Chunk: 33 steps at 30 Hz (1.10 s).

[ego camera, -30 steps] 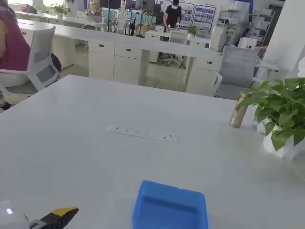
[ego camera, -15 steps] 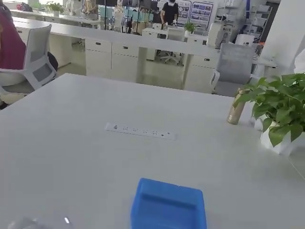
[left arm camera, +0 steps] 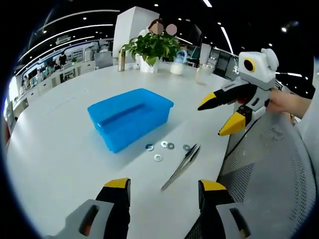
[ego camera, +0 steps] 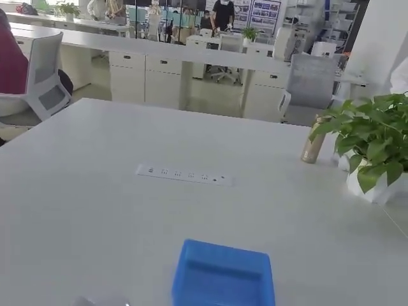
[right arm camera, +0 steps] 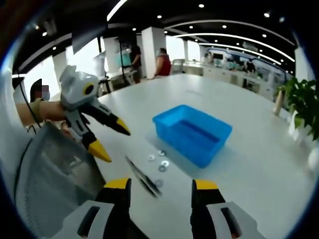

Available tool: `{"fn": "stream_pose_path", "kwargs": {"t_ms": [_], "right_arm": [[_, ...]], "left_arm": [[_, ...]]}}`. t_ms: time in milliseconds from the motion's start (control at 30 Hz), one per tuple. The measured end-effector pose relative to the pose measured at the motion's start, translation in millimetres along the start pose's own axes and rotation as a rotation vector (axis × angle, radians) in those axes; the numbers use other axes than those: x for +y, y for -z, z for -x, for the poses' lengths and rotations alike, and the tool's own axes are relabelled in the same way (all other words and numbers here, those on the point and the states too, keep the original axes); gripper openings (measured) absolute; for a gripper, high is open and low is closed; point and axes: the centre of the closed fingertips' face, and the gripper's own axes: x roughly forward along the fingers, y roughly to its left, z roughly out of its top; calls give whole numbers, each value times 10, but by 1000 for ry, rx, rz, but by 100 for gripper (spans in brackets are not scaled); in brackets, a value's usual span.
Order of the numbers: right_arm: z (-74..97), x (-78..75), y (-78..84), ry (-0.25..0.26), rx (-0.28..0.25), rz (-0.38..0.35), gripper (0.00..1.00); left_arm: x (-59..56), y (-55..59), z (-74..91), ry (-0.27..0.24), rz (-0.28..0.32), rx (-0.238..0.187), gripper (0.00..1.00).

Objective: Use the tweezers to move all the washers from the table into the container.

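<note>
Since the thin silver metal tweezers [left arm camera: 182,166] lie flat on the white tabletop [left arm camera: 60,159] beside the small steel washers [left arm camera: 164,146], near the blue plastic container [left arm camera: 130,117], they're probably light, stiff and slippery, so I'd pinch mid-shaft. Jaws apart and empty on the left tool [left arm camera: 164,186] and right tool [left arm camera: 212,120].

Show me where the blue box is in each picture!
Head view: blue box at the bottom middle, cut by the edge.
Left gripper view: blue box left of middle, behind the washers.
Right gripper view: blue box right of middle.
Shared landmark: the potted plant.
</note>
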Motion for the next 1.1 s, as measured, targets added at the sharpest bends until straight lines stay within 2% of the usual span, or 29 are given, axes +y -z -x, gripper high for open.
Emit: {"fn": "stream_pose_path", "kwargs": {"t_ms": [167,300,433,567,667,833,933,1000,1100], "right_arm": [[-58,66,75,-19,51,48,43],[-50,92,110,-30,62,58,41],[-45,97,154,-41,75,58,39],[-46,115,201,-48,94,76,38],[-48,142,215,-53,104,84,37],[-77,150,241,-62,120,107,37],[-96,163,262,-67,130,121,37],[-97,170,267,-69,136,129,37],[-113,170,288,-73,141,134,36]], "left_arm": [[-52,69,-63,20,-49,58,51],[-88,115,-103,38,-130,122,49],[-137,109,-149,73,-177,148,48],[-147,185,-215,101,-242,209,47],[-161,237,-265,118,-270,245,45],[-143,214,-281,126,-301,247,43],[-102,229,-291,111,-381,265,40],[-164,219,-299,140,-374,253,35],[-210,214,-312,150,-393,242,28]]}}
